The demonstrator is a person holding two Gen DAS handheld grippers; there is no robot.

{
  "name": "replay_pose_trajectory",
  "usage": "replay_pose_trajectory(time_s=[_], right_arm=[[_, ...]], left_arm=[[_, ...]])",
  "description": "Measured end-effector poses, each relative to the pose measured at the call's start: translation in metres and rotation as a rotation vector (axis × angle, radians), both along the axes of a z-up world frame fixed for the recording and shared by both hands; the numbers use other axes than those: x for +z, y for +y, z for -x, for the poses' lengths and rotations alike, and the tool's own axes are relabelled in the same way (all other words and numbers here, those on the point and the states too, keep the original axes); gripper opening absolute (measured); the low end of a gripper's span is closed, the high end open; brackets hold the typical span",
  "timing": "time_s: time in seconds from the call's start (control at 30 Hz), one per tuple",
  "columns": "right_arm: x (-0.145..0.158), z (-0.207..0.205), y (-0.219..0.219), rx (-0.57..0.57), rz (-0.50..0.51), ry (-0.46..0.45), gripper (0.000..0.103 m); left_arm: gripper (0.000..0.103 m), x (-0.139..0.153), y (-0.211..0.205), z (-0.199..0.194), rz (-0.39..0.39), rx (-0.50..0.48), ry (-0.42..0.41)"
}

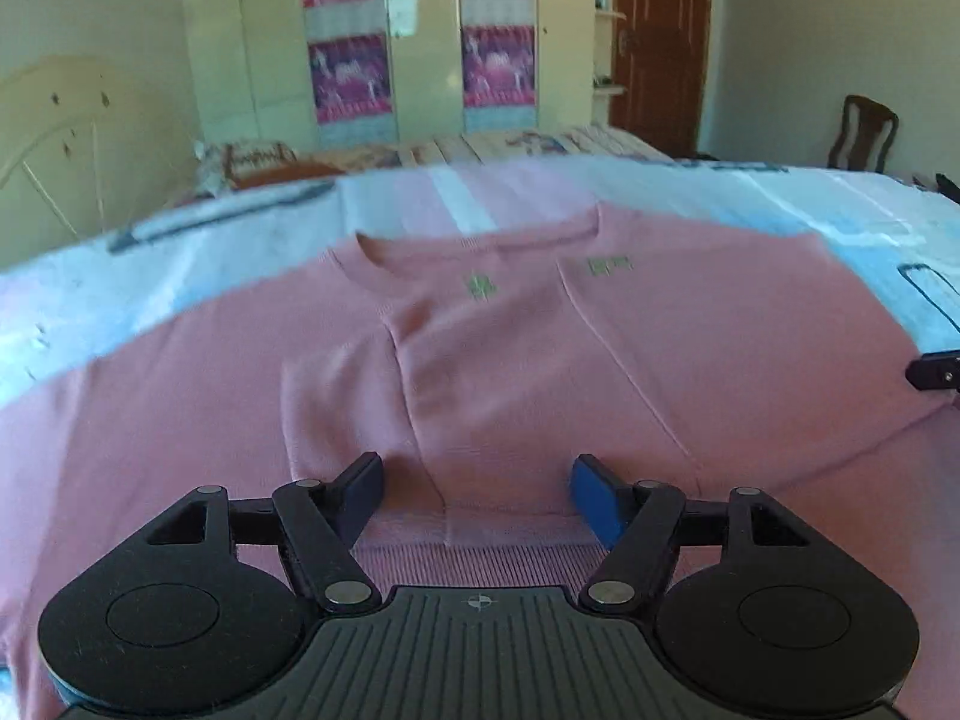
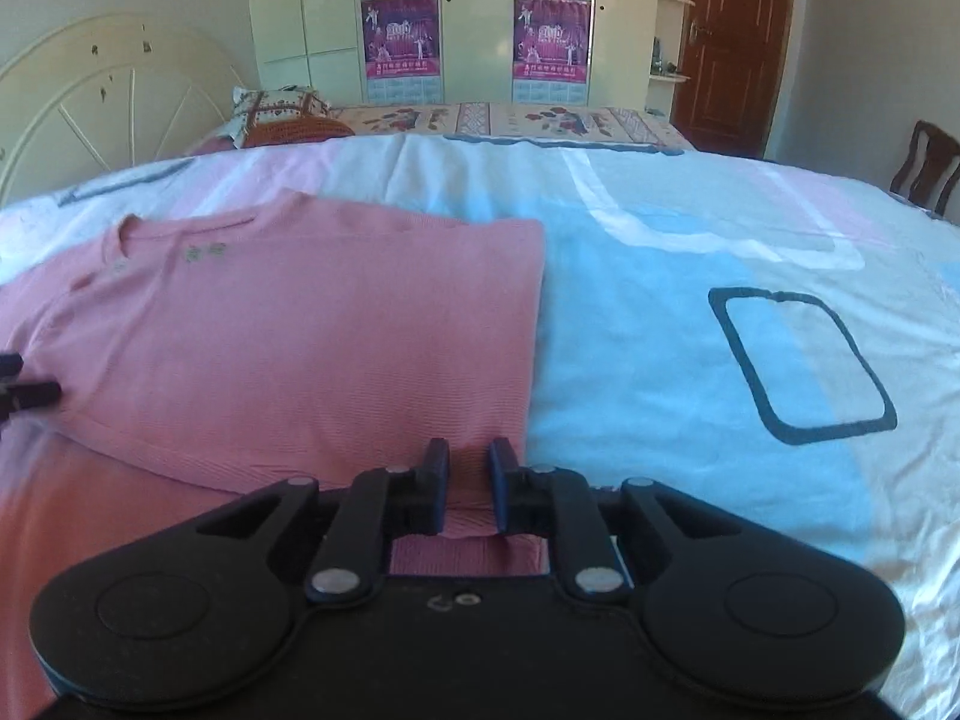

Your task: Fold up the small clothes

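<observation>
Where the bedspread (image 2: 690, 312) fills most of both views, we see its white, blue and pink patches run out past the frame edges, so its full extent is cut off. Behind it, at the top of each frame, stand the wardrobe (image 2: 480, 12) with purple posters, a brown door (image 2: 735, 42) at the upper right and a cream headboard (image 2: 102, 102) at the upper left; a patterned pillow (image 2: 276, 114) lies below the wardrobe.

On the bedspread lies the pink sweater (image 2: 300, 348), spread flat with its collar toward the top of the frame. In the right wrist view its right edge runs straight down the middle of the frame, and everything to the right of that edge is open bedspread. In the left wrist view the sweater is blurred, spills off the left and bottom of the frame, and the small green marks under the collar cannot be read.

Our right gripper (image 2: 470, 489) is clenched on the sweater's ribbed hem at the lower centre, a fold of pink cloth pinched between its blue pads. Our left gripper (image 1: 477, 498) stands released, its fingers wide apart over the hem with cloth beneath but nothing pressed between them. Each gripper shows only as a dark sliver at the edge of the other's view.
</observation>
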State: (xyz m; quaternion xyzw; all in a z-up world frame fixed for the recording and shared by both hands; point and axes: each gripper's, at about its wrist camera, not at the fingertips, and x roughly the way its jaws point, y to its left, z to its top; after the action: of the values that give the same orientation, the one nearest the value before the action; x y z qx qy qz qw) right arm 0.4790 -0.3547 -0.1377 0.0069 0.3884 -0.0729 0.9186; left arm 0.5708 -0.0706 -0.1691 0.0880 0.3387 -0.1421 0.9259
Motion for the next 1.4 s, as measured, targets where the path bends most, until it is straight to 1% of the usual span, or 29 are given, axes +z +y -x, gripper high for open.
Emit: replay_pose_trajectory(time_s=[0.03,0.1,0.13,0.2,0.27,0.3,0.33,0.37,0.4,0.43,0.47,0.5,0.53,0.57,0.6,0.63,0.67,0.7,0.77,0.8,0.87,0.9,0.93,0.97,1.03,1.13,1.2,1.27,1.4], right_arm=[[0.004,-0.005,-0.001,-0.003,-0.002,-0.001,0.015],[0.016,-0.018,-0.008,-0.013,-0.058,-0.056,0.015],[0.02,-0.03,-0.01,-0.016,-0.074,-0.071,0.015],[0.022,-0.06,-0.011,-0.016,-0.071,-0.096,0.015],[0.015,-0.093,-0.011,-0.015,-0.081,-0.076,0.015],[0.012,-0.105,-0.01,-0.005,-0.091,-0.075,0.015],[0.009,-0.113,-0.008,0.02,-0.086,-0.074,0.013],[0.005,-0.12,-0.006,0.038,-0.05,-0.057,0.012],[0.0,-0.126,-0.01,0.008,-0.002,-0.027,0.011],[-0.003,-0.128,-0.023,-0.051,-0.002,-0.018,0.001],[-0.004,-0.127,-0.039,-0.095,-0.076,-0.033,0.0],[-0.004,-0.125,-0.052,-0.122,-0.15,-0.034,0.0],[-0.002,-0.124,-0.05,-0.121,-0.145,-0.026,0.0],[0.0,-0.123,-0.041,-0.101,-0.095,-0.017,0.005],[0.004,-0.119,-0.028,-0.074,-0.051,-0.013,0.014],[0.007,-0.112,-0.017,-0.031,-0.035,-0.022,0.032],[0.01,-0.102,-0.006,0.004,-0.026,-0.034,0.033],[0.011,-0.091,0.004,0.031,-0.025,-0.034,0.033],[0.009,-0.07,0.021,0.079,-0.056,-0.024,0.026],[0.007,-0.06,0.031,0.104,-0.067,-0.013,0.026],[-0.001,-0.045,0.047,0.121,-0.029,0.011,0.026],[-0.003,-0.038,0.051,0.114,-0.005,0.009,0.026],[-0.003,-0.032,0.053,0.104,0.0,0.007,0.026],[-0.001,-0.028,0.053,0.089,-0.006,0.012,0.026],[0.011,-0.02,0.048,0.065,-0.032,-0.002,0.026],[0.021,-0.004,0.046,0.036,-0.009,-0.012,0.026],[0.016,-0.002,0.042,-0.001,0.018,0.032,0.026],[0.007,-0.003,0.038,-0.03,0.012,0.072,0.026],[0.002,-0.004,0.044,-0.036,0.046,0.068,0.027]], left_arm=[[0.069,0.008,-0.001,-0.003,0.016,0.007,-0.012],[0.069,0.019,-0.004,-0.013,0.074,0.018,-0.03],[0.069,0.021,-0.008,-0.021,0.096,0.02,-0.015],[0.069,0.021,-0.013,-0.039,0.128,0.021,0.006],[0.069,0.015,-0.02,-0.056,0.121,0.034,0.033],[0.069,0.012,-0.02,-0.063,0.132,0.033,0.04],[0.069,0.009,-0.019,-0.067,0.131,0.036,0.039],[0.069,0.005,-0.016,-0.071,0.114,0.046,0.049],[0.068,0.0,-0.012,-0.074,0.112,0.047,0.06],[0.068,-0.001,-0.008,-0.073,0.126,0.046,0.047],[0.07,0.0,-0.008,-0.071,0.112,0.071,0.034],[0.071,-0.002,-0.009,-0.073,0.061,0.113,0.046],[0.071,-0.002,-0.006,-0.072,0.071,0.114,0.052],[0.071,0.001,-0.001,-0.067,0.11,0.113,0.042],[0.071,0.004,0.001,-0.061,0.137,0.114,0.036],[0.071,0.007,0.0,-0.054,0.144,0.108,0.035],[0.071,0.009,-0.003,-0.045,0.143,0.094,0.027],[0.071,0.009,-0.007,-0.034,0.146,0.077,0.017],[0.071,0.008,-0.018,-0.016,0.141,0.042,0.019],[0.071,0.006,-0.024,-0.008,0.129,0.024,0.017],[0.071,-0.005,-0.035,-0.001,0.062,0.011,0.044],[0.071,-0.005,-0.036,0.004,0.057,0.019,0.026],[0.071,-0.002,-0.036,0.006,0.064,0.03,0.032],[0.071,0.002,-0.035,0.008,0.072,0.032,0.034],[0.071,0.011,-0.032,0.014,0.071,0.048,0.006],[0.071,0.012,-0.025,0.018,0.089,0.066,0.028],[0.071,0.007,-0.023,0.023,0.076,0.071,0.044],[0.073,0.0,-0.024,0.024,0.036,0.065,0.046],[0.075,0.001,-0.024,0.021,0.029,0.059,0.057]])
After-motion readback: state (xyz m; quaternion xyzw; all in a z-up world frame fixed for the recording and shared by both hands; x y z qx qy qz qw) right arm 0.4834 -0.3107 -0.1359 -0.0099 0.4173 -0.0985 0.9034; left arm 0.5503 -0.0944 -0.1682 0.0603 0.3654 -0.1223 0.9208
